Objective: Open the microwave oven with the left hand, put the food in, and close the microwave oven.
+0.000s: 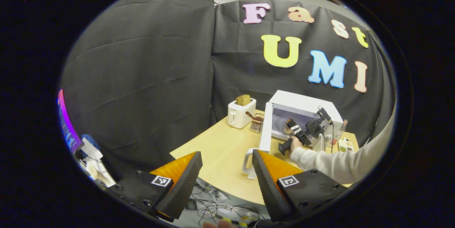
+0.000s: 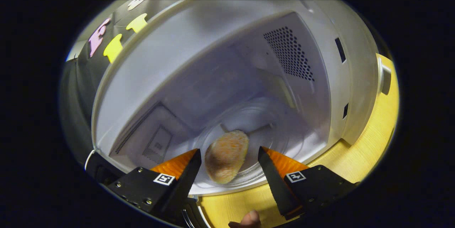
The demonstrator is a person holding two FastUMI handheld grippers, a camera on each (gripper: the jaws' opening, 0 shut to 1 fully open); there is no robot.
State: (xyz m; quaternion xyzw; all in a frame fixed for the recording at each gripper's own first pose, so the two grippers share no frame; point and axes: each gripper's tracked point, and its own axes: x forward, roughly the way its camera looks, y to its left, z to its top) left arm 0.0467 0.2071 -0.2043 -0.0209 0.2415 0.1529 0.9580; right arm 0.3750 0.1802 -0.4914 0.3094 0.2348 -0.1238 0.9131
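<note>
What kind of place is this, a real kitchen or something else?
Probably a staged recording booth, not a real kitchen: black cloth hangs as the walls, and a microwave oven and toaster stand on one wooden table, with loose cables beneath its edge.

Even indoor light, strong fisheye bending at edges, soft blur inside microwave [image 2: 220, 79].

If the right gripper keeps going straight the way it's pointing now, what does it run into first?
Most likely the food, lying on the glass turntable inside the open microwave. It sits between the open fingers of the right gripper, just ahead. Past it, probably the oven's back wall; depth is hard to judge.
</note>
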